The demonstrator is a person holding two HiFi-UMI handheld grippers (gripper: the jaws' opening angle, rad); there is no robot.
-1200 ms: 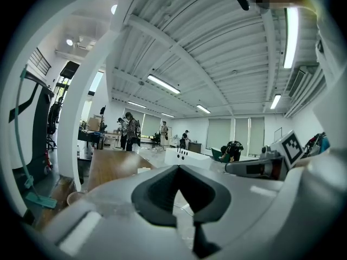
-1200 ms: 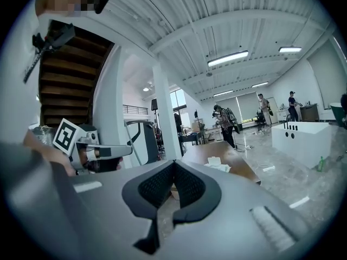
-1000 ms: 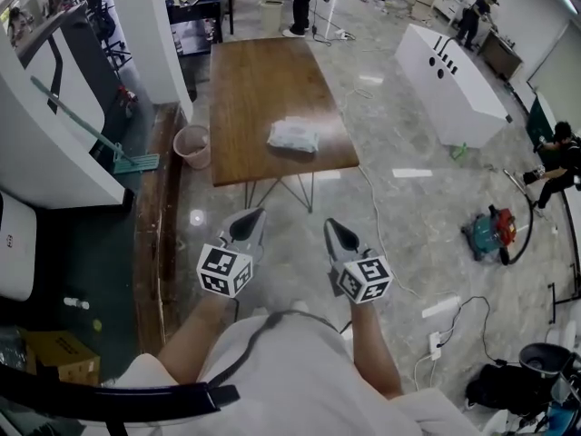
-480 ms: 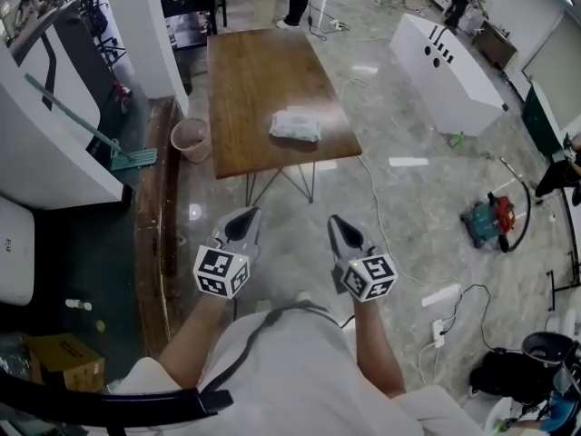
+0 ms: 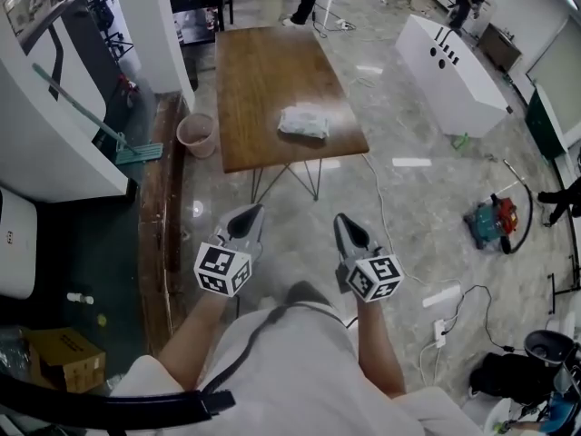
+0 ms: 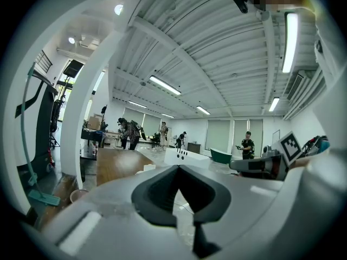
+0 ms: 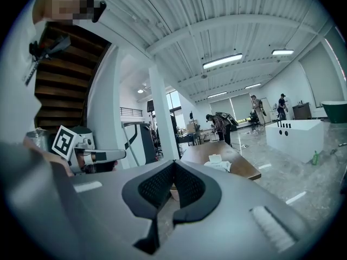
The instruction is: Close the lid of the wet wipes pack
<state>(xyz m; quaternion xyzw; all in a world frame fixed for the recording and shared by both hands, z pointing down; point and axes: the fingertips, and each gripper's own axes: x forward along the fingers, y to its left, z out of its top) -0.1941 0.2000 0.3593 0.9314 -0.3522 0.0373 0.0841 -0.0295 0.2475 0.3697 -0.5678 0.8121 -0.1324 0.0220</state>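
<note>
The wet wipes pack point(image 5: 304, 121) lies near the front right corner of a brown wooden table point(image 5: 272, 71), far ahead of both grippers. In the right gripper view the pack point(image 7: 219, 165) shows a small white flap standing up on top. My left gripper point(image 5: 247, 214) and right gripper point(image 5: 343, 223) hang side by side over the marble floor, well short of the table. Both are shut, with nothing between the fingers. The left gripper view shows its pads meeting point(image 6: 176, 168) and the table point(image 6: 116, 164) beyond.
A pink bin point(image 5: 197, 134) stands on the floor left of the table. A long white counter point(image 5: 449, 71) sits to the right. A red and teal machine point(image 5: 490, 223) and cables lie on the floor at right. White pillars and a green-handled mop point(image 5: 91, 121) are at left.
The table and the pack have drifted slightly nearer and to the right in the head view. Both grippers stay shut and side by side.
</note>
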